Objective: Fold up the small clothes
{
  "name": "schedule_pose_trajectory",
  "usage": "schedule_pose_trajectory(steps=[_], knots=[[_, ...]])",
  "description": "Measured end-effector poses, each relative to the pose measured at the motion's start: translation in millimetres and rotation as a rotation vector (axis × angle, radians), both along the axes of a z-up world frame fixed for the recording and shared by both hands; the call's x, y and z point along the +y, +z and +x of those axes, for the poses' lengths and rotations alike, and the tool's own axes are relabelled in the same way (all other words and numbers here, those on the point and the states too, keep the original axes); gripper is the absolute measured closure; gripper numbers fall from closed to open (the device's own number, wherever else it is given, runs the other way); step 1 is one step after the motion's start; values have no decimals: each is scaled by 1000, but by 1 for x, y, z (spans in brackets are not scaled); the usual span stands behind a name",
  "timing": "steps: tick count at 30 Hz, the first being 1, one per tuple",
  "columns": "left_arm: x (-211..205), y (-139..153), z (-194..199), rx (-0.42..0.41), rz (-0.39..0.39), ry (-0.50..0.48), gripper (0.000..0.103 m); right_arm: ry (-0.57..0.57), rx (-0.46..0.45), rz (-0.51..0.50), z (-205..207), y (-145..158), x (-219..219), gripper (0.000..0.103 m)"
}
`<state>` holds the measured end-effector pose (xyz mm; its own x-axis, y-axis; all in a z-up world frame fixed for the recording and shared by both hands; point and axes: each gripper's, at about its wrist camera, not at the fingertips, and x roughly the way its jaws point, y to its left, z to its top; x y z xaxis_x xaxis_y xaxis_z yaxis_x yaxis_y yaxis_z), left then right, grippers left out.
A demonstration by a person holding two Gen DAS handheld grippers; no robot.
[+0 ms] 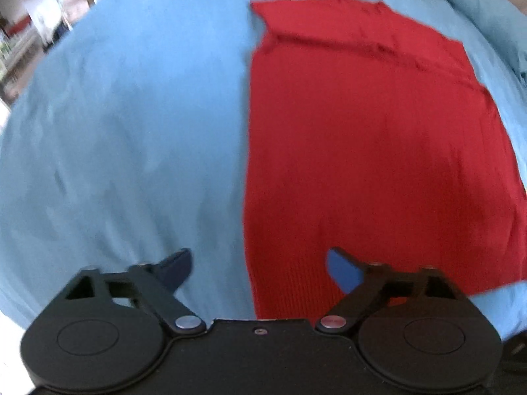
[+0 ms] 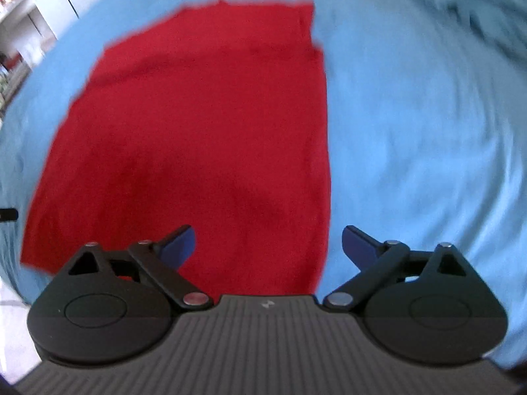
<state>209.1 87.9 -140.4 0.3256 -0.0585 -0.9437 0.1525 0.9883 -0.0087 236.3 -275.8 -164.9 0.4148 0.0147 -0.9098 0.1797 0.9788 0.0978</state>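
Red garment (image 1: 378, 151) lies spread flat on a light blue sheet (image 1: 125, 138), folded in at its far end into a long, roughly rectangular shape. Left claw (image 1: 260, 266) hovers with its fingers spread wide and holding nothing, straddling the garment's near left edge, so one fingertip is over the blue sheet and the other over the red cloth. Right claw (image 2: 268, 245) is likewise wide and empty, straddling the near right edge, with its left fingertip over the cloth and its right one over the sheet.
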Motion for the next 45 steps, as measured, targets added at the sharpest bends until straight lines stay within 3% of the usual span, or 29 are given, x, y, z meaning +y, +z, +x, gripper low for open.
schedule_pose_trajectory(steps=[2,4,9,12,15,16,18,20,21,27,32,40,45], knots=[[1,-12,-4,34,-18,12,30,-10,64,2,-13,-19,3,16],[2,-19,-7,50,-33,11,38,-32,115,29,-21,-35,3,23],[0,-27,-11,43,-47,16,43,-97,137,61,-34,-50,-3,24],[-3,-27,-15,40,-53,13,51,-97,137,56,-34,-49,-2,28],[-2,-26,-16,45,-55,-4,63,-100,130,65,-36,-48,-3,40],[-4,-26,-15,47,-54,-11,68,-107,132,73,-35,-48,-6,51],[-6,-26,-11,51,-45,-25,74,-130,137,103,-36,-46,-9,60],[-8,-26,-9,56,-31,-31,89,-138,140,121,-34,-48,-11,76],[-9,-26,-9,60,-29,-29,94,-136,141,129,-34,-48,-11,79],[-8,-10,-1,78,-25,-29,97,-155,128,160,-32,-38,-16,81],[-6,31,16,48,-83,-10,97,-193,55,215,-23,6,-29,82],[-8,122,98,-168,-163,25,98,-204,-159,319,34,96,-53,82],[-25,144,184,-307,-199,24,99,-220,-303,380,114,130,-79,82]])
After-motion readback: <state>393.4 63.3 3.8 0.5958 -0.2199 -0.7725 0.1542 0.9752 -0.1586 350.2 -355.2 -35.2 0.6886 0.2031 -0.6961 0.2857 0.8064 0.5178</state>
